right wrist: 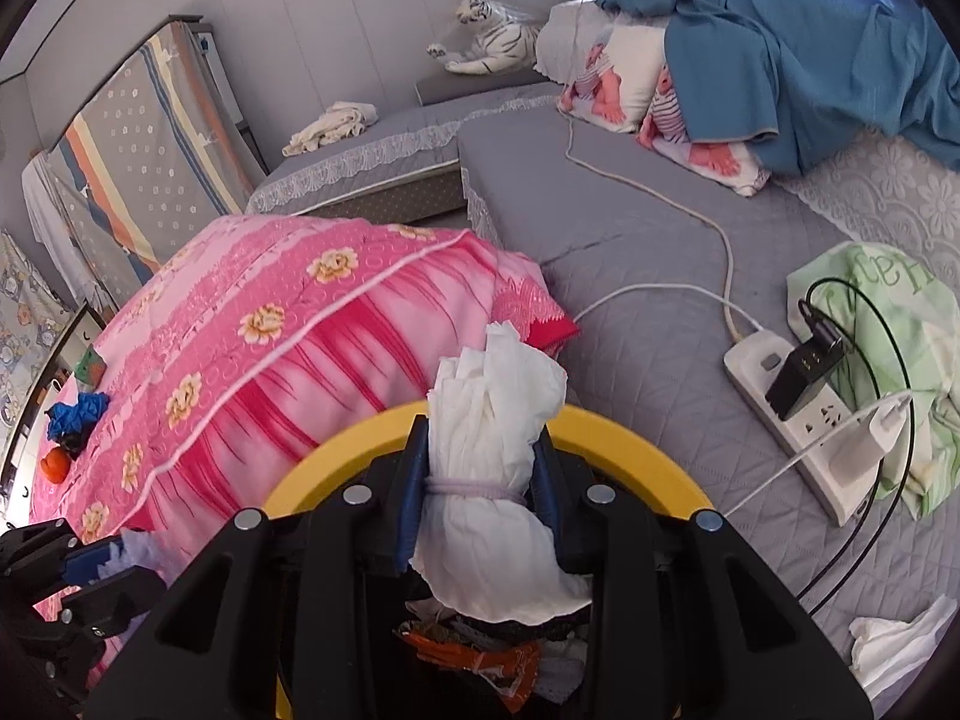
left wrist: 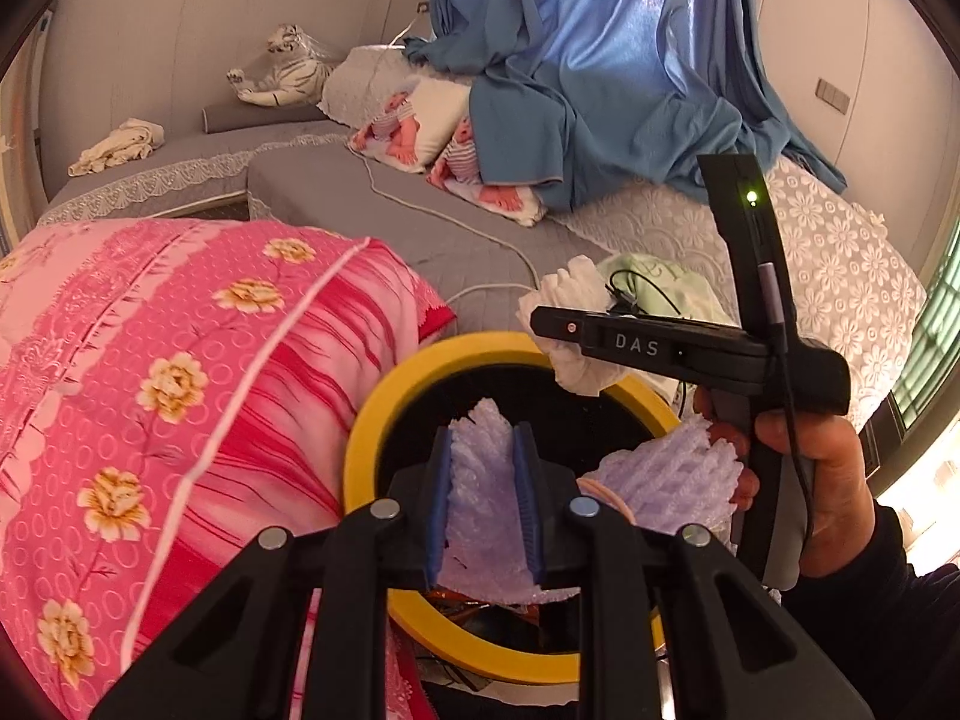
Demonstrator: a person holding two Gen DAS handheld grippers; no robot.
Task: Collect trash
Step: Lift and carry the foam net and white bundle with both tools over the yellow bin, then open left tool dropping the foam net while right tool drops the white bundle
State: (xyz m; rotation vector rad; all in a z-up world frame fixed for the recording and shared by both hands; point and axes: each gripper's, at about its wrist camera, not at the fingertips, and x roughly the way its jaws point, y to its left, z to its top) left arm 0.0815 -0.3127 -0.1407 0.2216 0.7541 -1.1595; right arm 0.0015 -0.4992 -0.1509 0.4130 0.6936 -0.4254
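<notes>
The lilac foam wrap [left wrist: 486, 498] is pinched in the left tool [left wrist: 483, 498], directly above the yellow-rimmed bin [left wrist: 384, 414], evidently positioned for dropping. The right tool [right wrist: 480, 510] grips a white tissue bundle [right wrist: 492, 450], tied with a band, over the same rim. The bin stands against the grey bed [right wrist: 630, 228], beside a pink quilt [right wrist: 300, 324]. A crumpled tissue [right wrist: 900, 642] remains uncollected on the bed.

A pink floral quilt [right wrist: 288, 348] is heaped on the grey bed [right wrist: 630, 192]. A toy white tiger [right wrist: 492, 39] is set by the wall, blue curtains [left wrist: 600, 60] are draped over baby-print pillows [right wrist: 618, 78], and a power strip [right wrist: 798, 420] is laid beside a green cloth [right wrist: 888, 312].
</notes>
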